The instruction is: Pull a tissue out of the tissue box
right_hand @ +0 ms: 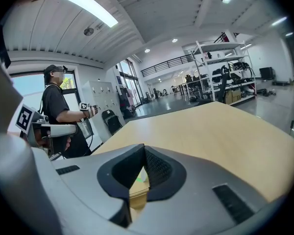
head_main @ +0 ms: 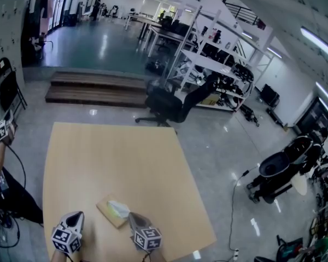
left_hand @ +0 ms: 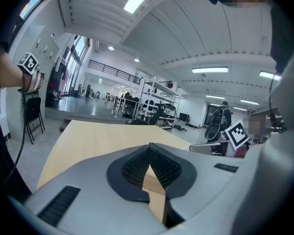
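Found tissue box [head_main: 110, 215] lower centre on tabletop [head_main: 126, 157], its tissue [head_main: 119, 206] just left of right gripper [head_main: 132, 217], farther from left gripper [head_main: 75, 217]; both closed, empty

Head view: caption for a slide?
Left gripper and right gripper, both shut, flank the tissue box on a table.

Right gripper [right_hand: 144, 148] has its jaws pinched together on nothing. The tissue box [right_hand: 137, 196] peeks through the gap underneath, sitting on the tan table [right_hand: 220, 131]. A person [right_hand: 56, 106] in black stands off left.
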The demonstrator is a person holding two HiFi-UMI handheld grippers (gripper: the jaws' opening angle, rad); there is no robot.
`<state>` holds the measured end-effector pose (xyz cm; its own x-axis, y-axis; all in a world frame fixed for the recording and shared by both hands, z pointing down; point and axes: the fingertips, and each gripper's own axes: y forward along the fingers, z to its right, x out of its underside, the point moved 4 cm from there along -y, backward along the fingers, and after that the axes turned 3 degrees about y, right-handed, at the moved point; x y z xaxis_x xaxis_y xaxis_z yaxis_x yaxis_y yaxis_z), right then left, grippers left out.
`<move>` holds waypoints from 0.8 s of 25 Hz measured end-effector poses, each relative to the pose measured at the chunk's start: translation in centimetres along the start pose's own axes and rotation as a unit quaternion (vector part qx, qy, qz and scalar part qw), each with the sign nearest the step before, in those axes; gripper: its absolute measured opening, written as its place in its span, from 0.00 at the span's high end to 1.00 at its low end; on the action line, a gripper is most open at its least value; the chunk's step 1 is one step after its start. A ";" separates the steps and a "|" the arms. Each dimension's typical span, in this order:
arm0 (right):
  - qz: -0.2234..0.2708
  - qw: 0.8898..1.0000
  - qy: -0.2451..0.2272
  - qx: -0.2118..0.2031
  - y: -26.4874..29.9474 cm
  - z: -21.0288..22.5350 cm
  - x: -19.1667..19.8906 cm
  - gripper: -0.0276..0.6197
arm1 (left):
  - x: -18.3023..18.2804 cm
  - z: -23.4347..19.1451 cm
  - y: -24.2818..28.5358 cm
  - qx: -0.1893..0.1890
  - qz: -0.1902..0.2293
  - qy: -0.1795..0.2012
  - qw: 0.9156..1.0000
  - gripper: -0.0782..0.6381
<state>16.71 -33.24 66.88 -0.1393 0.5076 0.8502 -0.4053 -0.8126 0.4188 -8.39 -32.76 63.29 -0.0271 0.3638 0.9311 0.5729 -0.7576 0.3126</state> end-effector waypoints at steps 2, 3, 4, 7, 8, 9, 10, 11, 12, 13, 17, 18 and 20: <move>0.003 1.000 -0.004 0.000 -0.3 -0.2 -0.4 0.95 | -0.2 0.1 -0.2 0.001 0.002 0.002 1.000 0.88; 0.005 1.000 -0.005 0.000 -0.6 -0.3 -0.5 0.95 | -0.3 0.3 -0.4 0.001 0.003 0.002 1.000 0.88; 0.006 1.000 -0.006 0.000 -0.8 -0.4 -0.5 0.95 | -0.4 0.4 -0.6 0.001 0.005 0.002 1.000 0.88; 0.013 1.000 -0.009 0.000 -1.6 -0.8 -0.8 0.95 | -0.7 0.7 -1.3 0.000 0.010 0.003 1.000 0.88; 0.016 1.000 -0.009 0.000 -1.9 -0.9 -1.0 0.95 | -0.7 0.8 -1.4 0.000 0.012 0.004 1.000 0.88; 0.020 1.000 -0.010 0.000 -2.1 -1.0 -1.2 0.95 | -0.7 0.9 -1.6 -0.001 0.013 0.004 1.000 0.88; 0.023 1.000 -0.011 0.000 -2.2 -1.1 -1.4 0.95 | -0.8 0.9 -1.7 -0.001 0.014 0.005 1.000 0.88; 0.026 1.000 -0.012 -0.001 -2.4 -1.2 -1.6 0.95 | -0.8 1.0 -1.9 -0.002 0.015 0.006 1.000 0.88; 0.029 0.999 -0.013 -0.001 -2.6 -1.5 -1.8 0.95 | -0.9 1.0 -2.2 -0.003 0.016 0.007 1.000 0.88; 0.032 0.999 -0.015 -0.002 -2.8 -1.7 -2.0 0.95 | -0.9 1.0 -2.5 -0.003 0.017 0.008 1.000 0.88; 0.046 0.999 -0.022 -0.003 -3.8 -2.4 -2.8 0.95 | -0.9 1.2 -3.3 -0.006 0.021 0.010 1.000 0.88; 0.050 0.999 -0.023 -0.003 -4.0 -2.5 -3.0 0.95 | -0.9 1.2 -3.5 -0.006 0.023 0.011 1.000 0.88; 0.056 0.998 -0.027 -0.002 -4.5 -2.8 -3.3 0.95 | -0.8 1.3 -3.9 -0.006 0.025 0.012 1.000 0.88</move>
<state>16.48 -30.49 61.34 -0.1350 0.3978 0.9075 -0.3942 -0.8618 0.3191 -9.55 -29.34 61.06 -0.0177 0.3126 0.9497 0.5637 -0.7814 0.2677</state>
